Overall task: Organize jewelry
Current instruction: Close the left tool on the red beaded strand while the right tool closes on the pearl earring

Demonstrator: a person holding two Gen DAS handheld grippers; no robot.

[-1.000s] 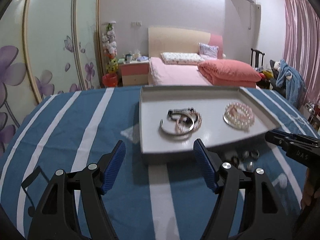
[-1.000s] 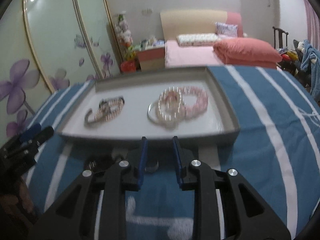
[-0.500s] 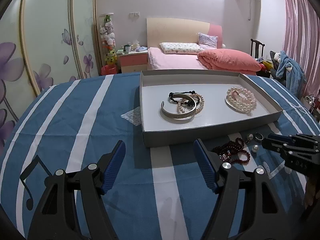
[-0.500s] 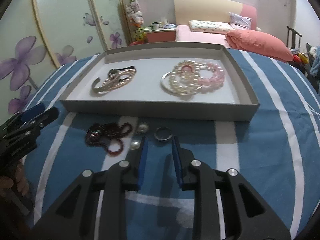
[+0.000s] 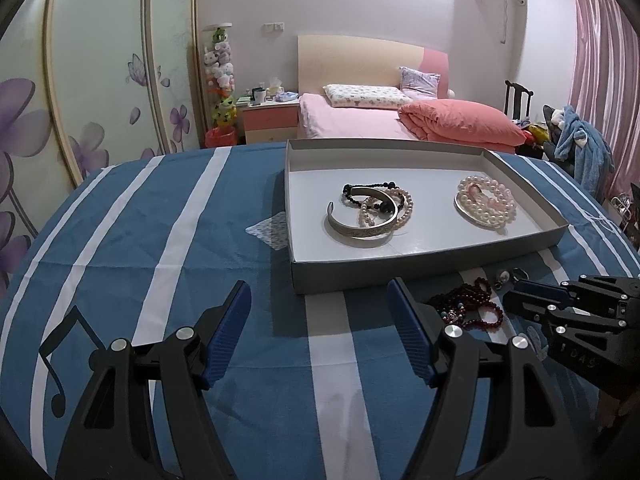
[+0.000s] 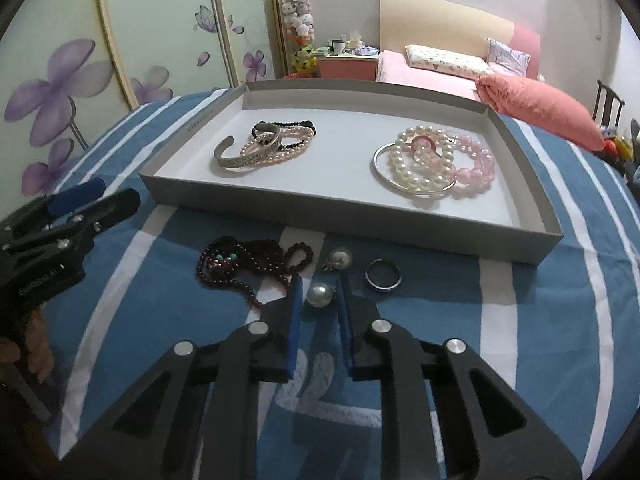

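Observation:
A grey tray on the blue striped cloth holds a silver cuff with bead bracelets and a pearl and pink bracelet pile. In front of the tray lie a dark red bead string, two pearl earrings and a dark ring. My right gripper is slightly open with the nearer pearl between its fingers, not clamped. My left gripper is wide open and empty, left of the beads.
The table is covered with a blue and white striped cloth. A pink bed, a nightstand and floral wardrobe doors stand behind the table. A chair with clothes is at the right.
Both grippers have pulled back and risen from the tray edge. The right gripper has moved down to straddle the nearer pearl earring.

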